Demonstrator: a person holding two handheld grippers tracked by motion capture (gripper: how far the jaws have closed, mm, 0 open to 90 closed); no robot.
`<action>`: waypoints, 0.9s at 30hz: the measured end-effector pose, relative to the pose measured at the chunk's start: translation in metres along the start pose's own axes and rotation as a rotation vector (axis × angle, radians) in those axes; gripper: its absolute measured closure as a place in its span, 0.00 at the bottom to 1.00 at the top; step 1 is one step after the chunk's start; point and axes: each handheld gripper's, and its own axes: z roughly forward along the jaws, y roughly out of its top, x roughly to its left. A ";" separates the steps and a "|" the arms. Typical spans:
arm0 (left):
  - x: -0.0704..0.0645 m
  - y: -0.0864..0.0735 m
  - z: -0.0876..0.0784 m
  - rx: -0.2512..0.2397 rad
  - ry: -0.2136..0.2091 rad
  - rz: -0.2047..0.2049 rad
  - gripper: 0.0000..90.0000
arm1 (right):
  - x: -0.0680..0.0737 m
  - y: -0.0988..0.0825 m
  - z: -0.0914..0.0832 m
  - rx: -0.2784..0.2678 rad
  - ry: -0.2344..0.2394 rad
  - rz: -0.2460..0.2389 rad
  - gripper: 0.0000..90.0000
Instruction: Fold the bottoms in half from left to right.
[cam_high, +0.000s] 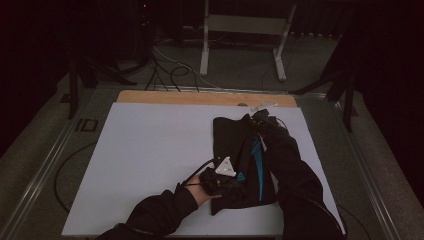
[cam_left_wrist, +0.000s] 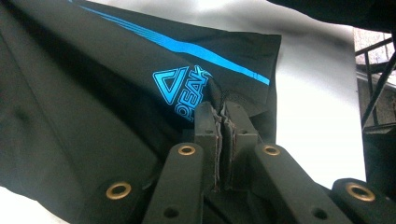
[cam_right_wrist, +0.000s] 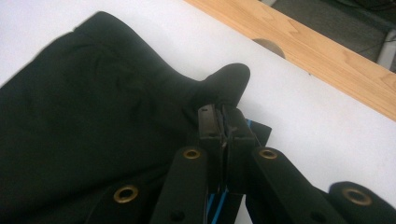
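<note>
A black garment (cam_high: 235, 150) with bright blue stripes and a blue logo lies folded on the right half of the white table (cam_high: 150, 160). My left gripper (cam_high: 231, 181) is at its near edge, shut on a fold of the cloth beside the blue logo (cam_left_wrist: 180, 91); in the left gripper view the jaws (cam_left_wrist: 223, 109) pinch the fabric. My right gripper (cam_high: 256, 118) is at the garment's far edge, shut on a raised tip of black cloth (cam_right_wrist: 229, 79); its jaws (cam_right_wrist: 223, 116) squeeze the fabric, with blue trim showing between them.
A wooden strip (cam_high: 200, 97) runs along the table's far edge, close behind the right gripper. Beyond it stand a white table frame (cam_high: 240, 35) and loose cables (cam_high: 165, 70) on the floor. Both dark sleeves reach in from the bottom edge.
</note>
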 end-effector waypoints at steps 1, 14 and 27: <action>0.000 0.000 0.001 -0.001 0.001 -0.003 0.95 | -0.001 0.000 0.001 -0.001 -0.003 0.001 0.98; 0.002 0.000 0.020 0.019 -0.017 -0.020 0.95 | -0.003 -0.006 0.012 0.008 -0.017 0.011 0.98; 0.005 0.003 0.016 -0.001 -0.015 -0.033 0.79 | -0.002 -0.006 0.008 0.022 -0.022 0.018 0.81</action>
